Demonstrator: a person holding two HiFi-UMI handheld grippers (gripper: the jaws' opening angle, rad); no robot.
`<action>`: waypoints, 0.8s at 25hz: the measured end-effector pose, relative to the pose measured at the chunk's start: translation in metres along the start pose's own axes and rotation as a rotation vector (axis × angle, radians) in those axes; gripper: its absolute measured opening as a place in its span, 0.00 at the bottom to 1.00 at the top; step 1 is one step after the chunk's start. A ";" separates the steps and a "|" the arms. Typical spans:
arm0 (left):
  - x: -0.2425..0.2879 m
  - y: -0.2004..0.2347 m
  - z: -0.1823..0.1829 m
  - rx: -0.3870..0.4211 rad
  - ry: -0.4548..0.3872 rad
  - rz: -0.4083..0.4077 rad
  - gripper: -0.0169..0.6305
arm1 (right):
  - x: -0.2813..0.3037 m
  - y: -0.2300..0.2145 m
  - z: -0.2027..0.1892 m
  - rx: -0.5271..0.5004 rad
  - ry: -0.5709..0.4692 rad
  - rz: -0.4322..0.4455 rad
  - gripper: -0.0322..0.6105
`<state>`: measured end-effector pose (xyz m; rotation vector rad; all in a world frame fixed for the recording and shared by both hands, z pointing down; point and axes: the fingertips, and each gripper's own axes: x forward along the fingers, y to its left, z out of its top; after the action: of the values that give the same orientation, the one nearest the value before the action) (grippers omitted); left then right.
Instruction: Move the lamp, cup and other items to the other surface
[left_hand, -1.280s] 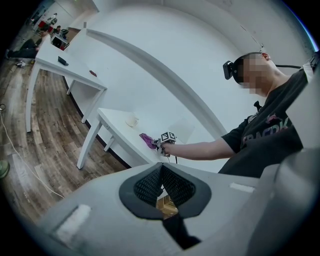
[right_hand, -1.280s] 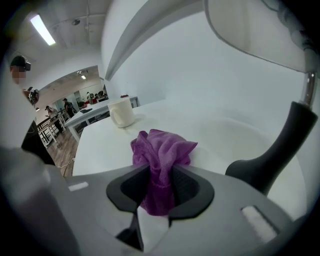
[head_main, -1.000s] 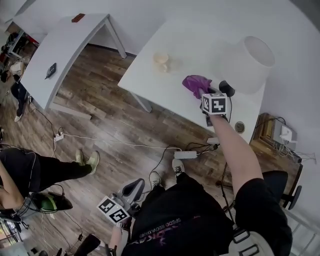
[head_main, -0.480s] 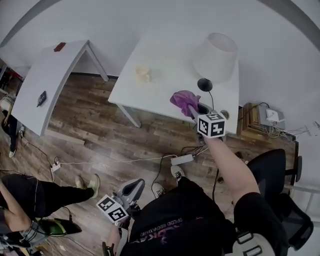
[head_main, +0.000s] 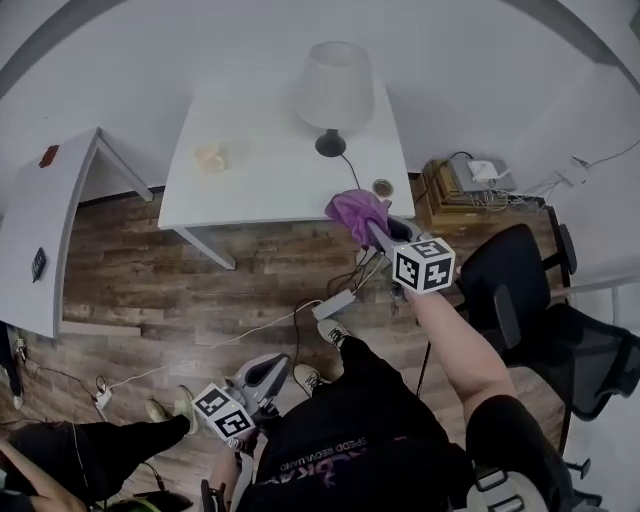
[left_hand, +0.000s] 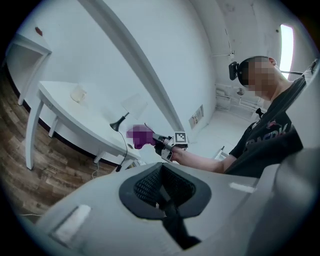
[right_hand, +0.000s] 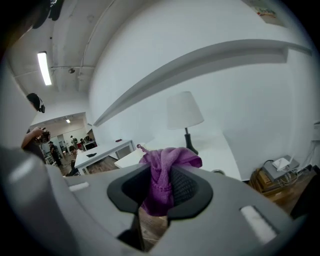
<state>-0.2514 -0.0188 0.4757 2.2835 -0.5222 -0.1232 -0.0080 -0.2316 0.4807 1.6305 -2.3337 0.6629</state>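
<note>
— Fingers (right_hand: 184, 189) of the right gripper (right_hand: 161, 192): what have they got?

— A purple cloth (right_hand: 165, 167). They are closed part way, pinching a fold of it, and the rest bunches up above them.

— And the left gripper (left_hand: 160, 186)?

— Its fingers are together with nothing between them. It is held low at the person's left side, well apart from everything on the surface.

— Where is the cloth, then?

— In the air at the end of the outstretched right arm. It hangs by the near right corner of the white surface (head_main: 270, 195), above the wooden floor (head_main: 150, 290).

— What is on that surface?

— A small round thing (head_main: 381, 186) lies just beyond the cloth, too small to name. Further back the lamp (head_main: 335, 85) stands upright near the far edge, its cord trailing toward the near edge. A pale cup (head_main: 212, 156) sits off to the left, well apart from the lamp.

— Anything further off?

— A second surface (head_main: 30, 235) at the far left carries a dark flat item (head_main: 38, 263) and a small reddish one (head_main: 49, 156).
</note>
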 end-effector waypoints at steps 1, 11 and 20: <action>0.006 -0.002 -0.005 -0.003 0.028 -0.029 0.02 | -0.016 -0.009 -0.003 0.011 -0.010 -0.031 0.20; 0.082 -0.051 -0.038 0.036 0.229 -0.254 0.02 | -0.173 -0.128 -0.037 0.153 -0.110 -0.333 0.20; 0.192 -0.113 -0.083 0.031 0.327 -0.344 0.02 | -0.322 -0.276 -0.079 0.279 -0.160 -0.543 0.20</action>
<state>-0.0187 0.0286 0.4663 2.3430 0.0390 0.0908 0.3592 -0.0044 0.4793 2.3863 -1.8055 0.7749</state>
